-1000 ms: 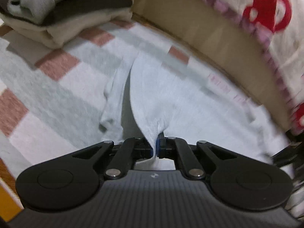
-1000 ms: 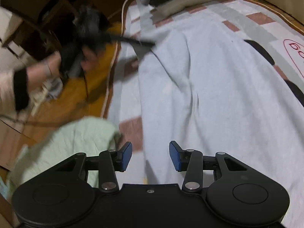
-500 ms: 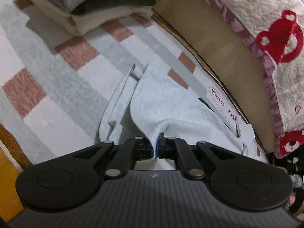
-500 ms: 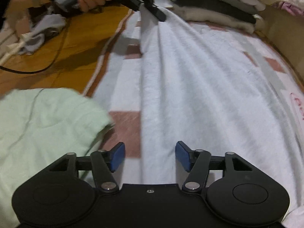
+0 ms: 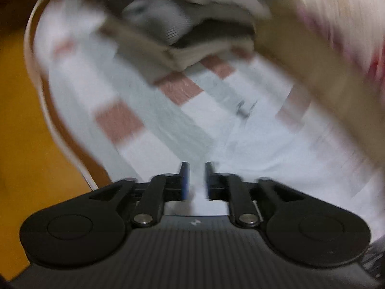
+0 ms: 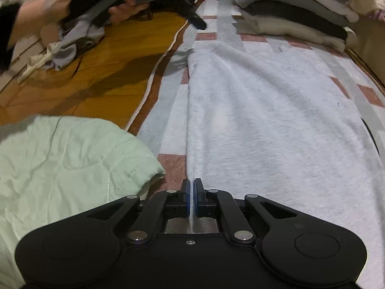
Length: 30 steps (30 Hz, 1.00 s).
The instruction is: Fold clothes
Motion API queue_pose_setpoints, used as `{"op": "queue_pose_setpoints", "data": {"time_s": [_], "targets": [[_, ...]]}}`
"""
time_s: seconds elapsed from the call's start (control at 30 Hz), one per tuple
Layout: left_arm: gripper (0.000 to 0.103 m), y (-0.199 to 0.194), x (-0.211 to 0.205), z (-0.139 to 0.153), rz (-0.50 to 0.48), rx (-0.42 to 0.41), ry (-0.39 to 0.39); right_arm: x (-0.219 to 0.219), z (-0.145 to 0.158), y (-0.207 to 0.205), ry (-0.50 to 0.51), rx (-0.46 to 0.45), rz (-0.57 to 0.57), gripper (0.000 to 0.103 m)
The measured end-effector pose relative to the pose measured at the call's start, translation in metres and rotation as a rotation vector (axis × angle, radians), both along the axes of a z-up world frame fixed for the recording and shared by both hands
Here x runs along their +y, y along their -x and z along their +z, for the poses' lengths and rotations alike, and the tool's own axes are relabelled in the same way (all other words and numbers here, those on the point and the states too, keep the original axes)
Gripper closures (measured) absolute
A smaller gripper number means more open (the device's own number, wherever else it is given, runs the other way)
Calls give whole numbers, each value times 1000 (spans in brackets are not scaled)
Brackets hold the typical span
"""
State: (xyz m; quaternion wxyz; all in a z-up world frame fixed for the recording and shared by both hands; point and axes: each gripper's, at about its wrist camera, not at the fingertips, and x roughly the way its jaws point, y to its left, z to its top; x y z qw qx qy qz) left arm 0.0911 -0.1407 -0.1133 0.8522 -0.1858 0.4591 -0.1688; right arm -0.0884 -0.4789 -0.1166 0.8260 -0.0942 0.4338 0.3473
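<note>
A wooden floor (image 6: 115,55) of warm orange-brown boards fills the upper left of the right wrist view, glossy under dim indoor light. A mat (image 6: 166,101) checked in grey, white and brick red, with a pale piped edge, runs up the middle of the frame. A mint-green quilted blanket (image 6: 62,159) lies at lower left. Along the right edge of the left wrist view sits a tan panel (image 5: 320,72), heavily blurred
</note>
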Motion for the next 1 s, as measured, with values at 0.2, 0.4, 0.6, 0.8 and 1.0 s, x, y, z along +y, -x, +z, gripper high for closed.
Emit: {"op": "queue_pose_setpoints", "data": {"time_s": [0.2,0.4,0.6,0.8,1.0], "targets": [[61,37,-9,-41,16,167,129,9,7,12,77,-80,23,97],[45,45,-26,-64,65,155,221,18,-1,13,172,-120,14,57],[102,43,-47,-47,124,-52,121,8,-7,1,69,-110,-76,67],[102,62,-45,-25,184,-132,-48,-6,7,-2,-75,-34,-62,97],[101,62,-23,-53,311,2,-87,6,-5,-16,-167,196,62,94]]}}
